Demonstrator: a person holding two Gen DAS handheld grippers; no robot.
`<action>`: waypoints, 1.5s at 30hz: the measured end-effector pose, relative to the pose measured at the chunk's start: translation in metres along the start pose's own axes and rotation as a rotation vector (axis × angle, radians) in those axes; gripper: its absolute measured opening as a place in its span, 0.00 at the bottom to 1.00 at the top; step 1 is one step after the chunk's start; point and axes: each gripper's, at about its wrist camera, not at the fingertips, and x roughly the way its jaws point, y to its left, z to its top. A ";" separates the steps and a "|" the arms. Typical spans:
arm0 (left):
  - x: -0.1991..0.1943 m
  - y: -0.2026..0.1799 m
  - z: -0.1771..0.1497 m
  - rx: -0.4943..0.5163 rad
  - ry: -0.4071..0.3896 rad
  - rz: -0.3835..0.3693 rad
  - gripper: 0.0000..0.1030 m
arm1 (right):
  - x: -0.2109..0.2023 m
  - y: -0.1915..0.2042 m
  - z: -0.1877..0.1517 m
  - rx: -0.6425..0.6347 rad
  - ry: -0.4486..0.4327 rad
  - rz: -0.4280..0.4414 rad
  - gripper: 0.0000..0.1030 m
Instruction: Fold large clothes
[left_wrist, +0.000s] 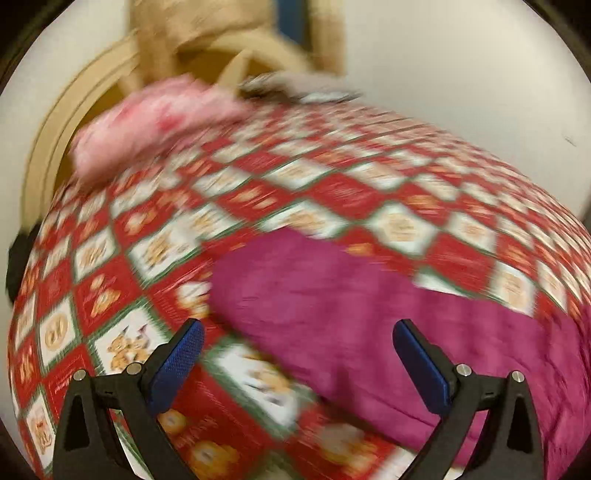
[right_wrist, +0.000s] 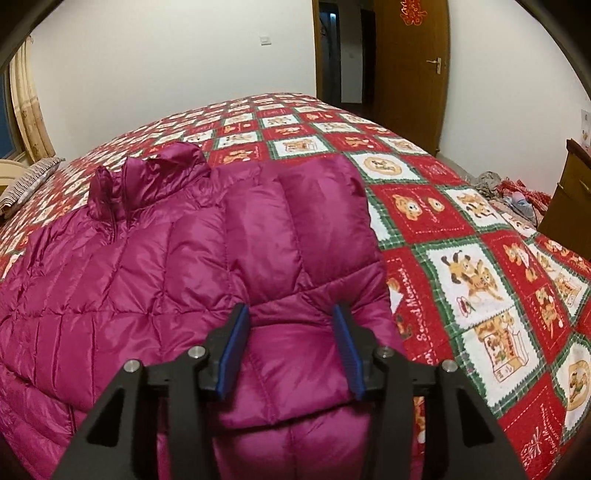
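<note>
Two grippers are in play, and the right gripper (right_wrist: 291, 347) is plainly the nearer to the work. The purple jacket (right_wrist: 155, 258) lies flat on the patterned bedspread (right_wrist: 461, 258), collar at the far end, hem toward you, so its long axis runs near to far. One sleeve (right_wrist: 310, 229) is folded across the chest, directly ahead of your right tool. That tool tilts down at the sleeve, jaws part open, padding between them but not pinched; it holds nothing. Your left gripper (left_wrist: 297, 363) stands wide open and empty over the bedspread, with the jacket off to its right; that view is blurred. My judgement: the next fold falls to the left side.
</note>
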 end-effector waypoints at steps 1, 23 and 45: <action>0.017 0.011 0.003 -0.043 0.038 0.012 0.99 | 0.000 0.001 0.000 -0.003 0.000 -0.003 0.49; 0.033 -0.020 -0.005 -0.011 0.012 -0.115 0.10 | 0.001 0.003 -0.001 -0.009 -0.005 -0.010 0.50; -0.241 -0.255 -0.117 0.653 -0.456 -0.683 0.06 | -0.001 -0.004 -0.002 0.033 -0.022 0.032 0.50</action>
